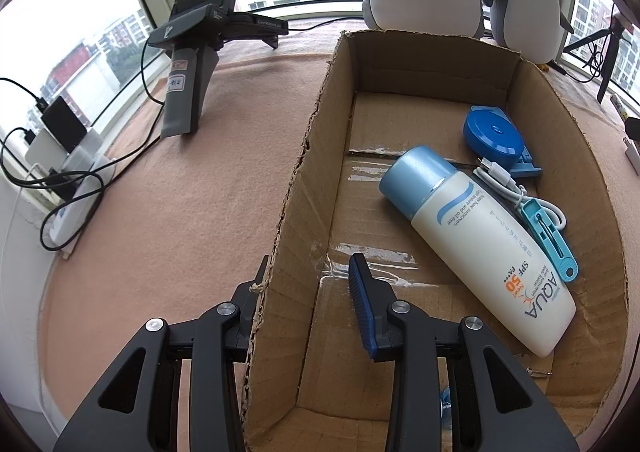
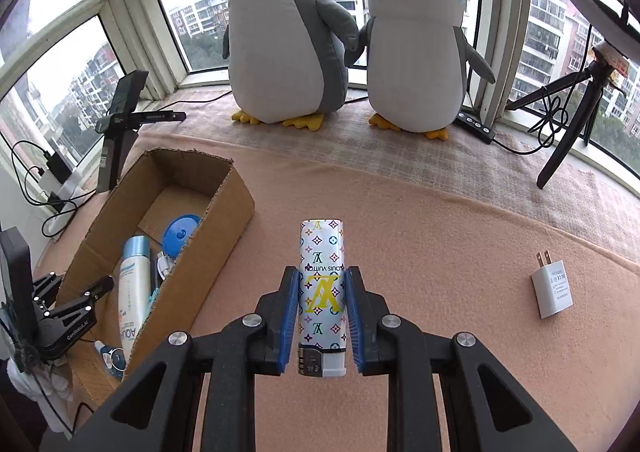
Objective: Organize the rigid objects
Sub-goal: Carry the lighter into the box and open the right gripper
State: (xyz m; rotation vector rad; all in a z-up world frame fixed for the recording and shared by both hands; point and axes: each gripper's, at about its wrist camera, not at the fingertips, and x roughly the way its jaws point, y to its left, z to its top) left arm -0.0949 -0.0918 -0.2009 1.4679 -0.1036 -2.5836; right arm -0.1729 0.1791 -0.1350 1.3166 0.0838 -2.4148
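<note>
Patterned lighter (image 2: pixel 322 288) clamped in your right tool (image 2: pixel 322 294), above bench (image 2: pixel 440 252). Left tool (image 1: pixel 308 284) apart, straddling cardboard box (image 1: pixel 288 188) wall. Carry lighter left over rim, lower into bare floor beside sunscreen bottle (image 1: pixel 476 248), then release.

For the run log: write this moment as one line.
right tool: shut on lighter | left tool: open, straddling box wall | in box: sunscreen, tape measure | charger: outside
</note>
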